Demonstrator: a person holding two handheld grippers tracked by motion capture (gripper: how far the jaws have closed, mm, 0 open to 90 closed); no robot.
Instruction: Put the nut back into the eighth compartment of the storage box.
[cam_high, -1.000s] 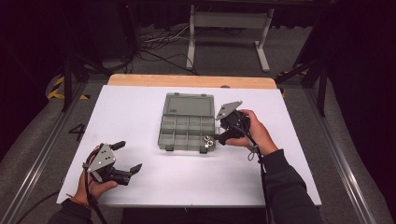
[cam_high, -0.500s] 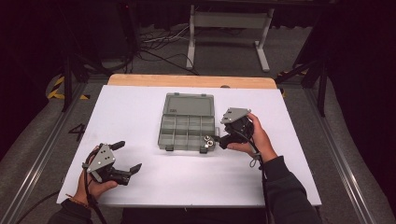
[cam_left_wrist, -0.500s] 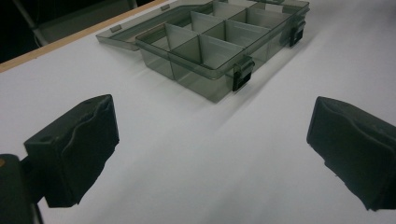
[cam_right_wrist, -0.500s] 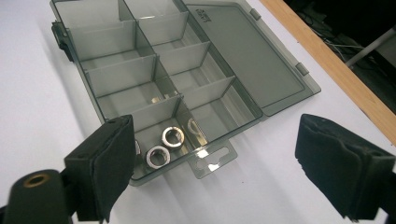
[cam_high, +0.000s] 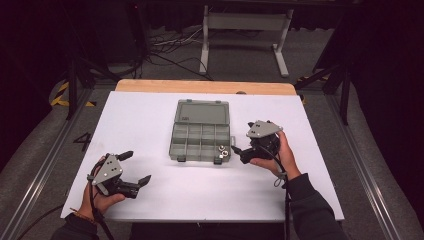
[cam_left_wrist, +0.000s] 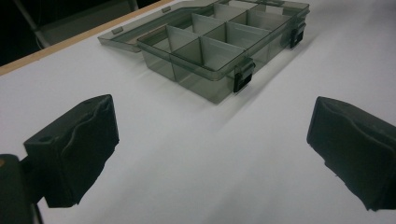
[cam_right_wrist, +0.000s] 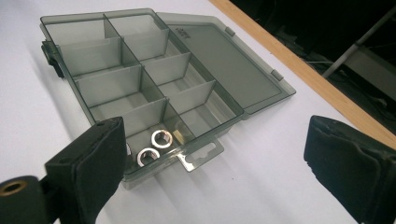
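A white table (cam_high: 150, 125) in a dark workshop carries an open grey organiser box (cam_high: 201, 131), lid laid back flat.

The right gripper (cam_high: 241, 151) hovers just beside the box's near right corner, its jaws having just been opening and now spread wide with nothing between them; metal nuts (cam_right_wrist: 155, 145) lie in the corner compartment nearest it. The left gripper (cam_high: 137, 169), well apart at the table's near left, rests in the hand with jaws wide and empty, pointed toward the box.
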